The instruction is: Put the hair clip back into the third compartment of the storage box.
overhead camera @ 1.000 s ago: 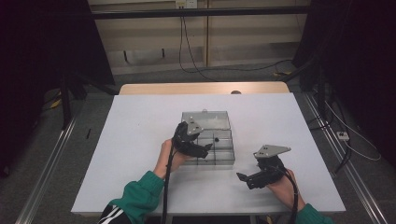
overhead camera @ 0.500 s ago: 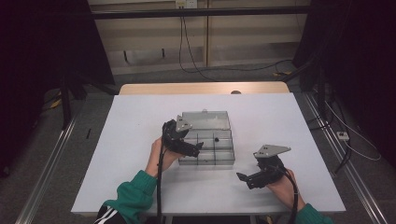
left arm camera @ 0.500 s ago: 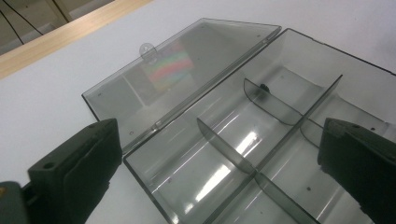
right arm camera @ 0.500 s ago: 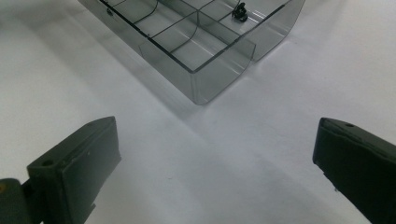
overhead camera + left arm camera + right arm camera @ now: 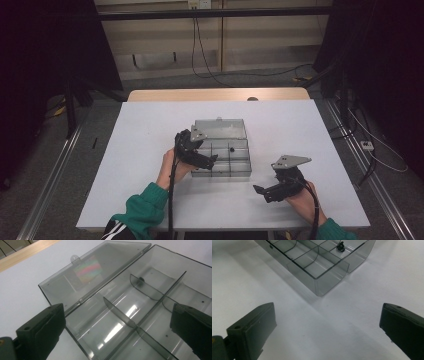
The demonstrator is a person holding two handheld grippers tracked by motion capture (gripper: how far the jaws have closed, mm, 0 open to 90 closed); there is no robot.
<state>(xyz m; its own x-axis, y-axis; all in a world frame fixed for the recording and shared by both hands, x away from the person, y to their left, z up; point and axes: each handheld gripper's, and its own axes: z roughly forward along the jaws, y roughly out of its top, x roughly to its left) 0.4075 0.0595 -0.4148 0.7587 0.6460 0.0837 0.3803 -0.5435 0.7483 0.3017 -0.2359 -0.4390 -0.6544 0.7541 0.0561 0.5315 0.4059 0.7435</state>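
A smoky clear compartment box (image 5: pixel 222 152) lies at the centre of the high view on the white table (image 5: pixel 140 150), its lid (image 5: pixel 220 128) swung open and lying flat behind it toward the top of the frame. Thin dividers split the tray into several cells, and a small black part (image 5: pixel 231 149) sits in a cell right of the middle; the right gripper view shows that part (image 5: pixel 340 246) near its top edge, and the left gripper view shows it (image 5: pixel 141 279) behind a curved divider in the upper centre. The lid (image 5: pixel 85 277) fills the upper left of the left gripper view, with a rainbow sheen on it. The left gripper (image 5: pixel 196 150) hovers over the box's left end in the high view; its fingers (image 5: pixel 47 325) have just been opening and stand wide apart over the near cells with nothing between them. The right gripper (image 5: pixel 279 186) is at the lower right of the high view, clear of the box, its fingers (image 5: pixel 254 330) also spread wide over bare table, the box's near corner (image 5: pixel 322 282) beyond them in the upper middle of the right gripper view.
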